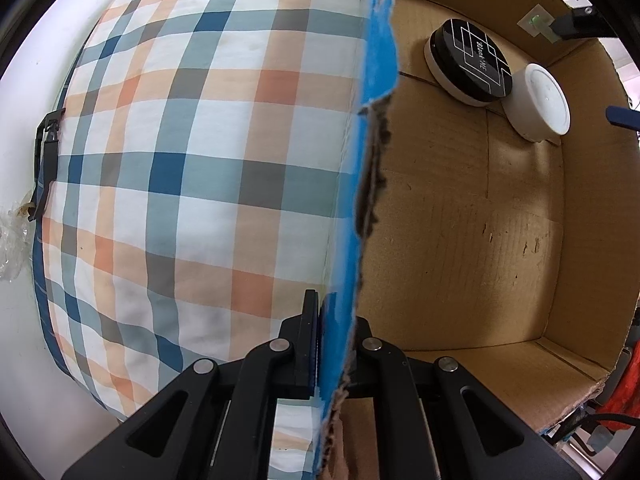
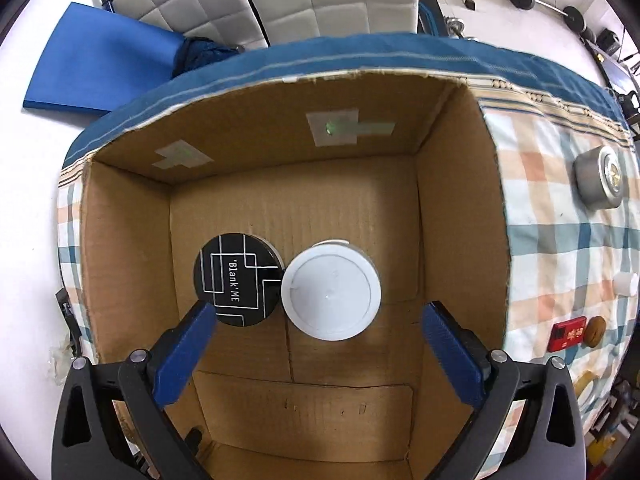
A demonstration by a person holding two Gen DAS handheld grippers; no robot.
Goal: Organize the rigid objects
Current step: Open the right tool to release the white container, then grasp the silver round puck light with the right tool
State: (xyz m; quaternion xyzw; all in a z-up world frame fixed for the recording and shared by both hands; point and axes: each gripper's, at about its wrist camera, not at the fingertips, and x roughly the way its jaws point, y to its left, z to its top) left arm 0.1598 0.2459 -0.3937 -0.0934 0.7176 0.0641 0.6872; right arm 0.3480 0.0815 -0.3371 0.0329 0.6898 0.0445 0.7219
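The left gripper [image 1: 334,344] pinches the cardboard box [image 2: 460,208] wall; the right gripper [image 2: 316,344] hangs wide open above 2 tubs inside, the black-lidded tin [image 2: 237,280] touching the white tub [image 2: 333,294]. If the pinch slips, the box could slide. The metal tin [image 2: 600,178] waits outside; small things beside it are too tiny to name.

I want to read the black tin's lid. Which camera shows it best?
The right wrist view: the black tin lies almost face-on beneath the camera, lettering legible. In the left wrist view it sits far off, tilted and foreshortened, lettering small and hard to read.
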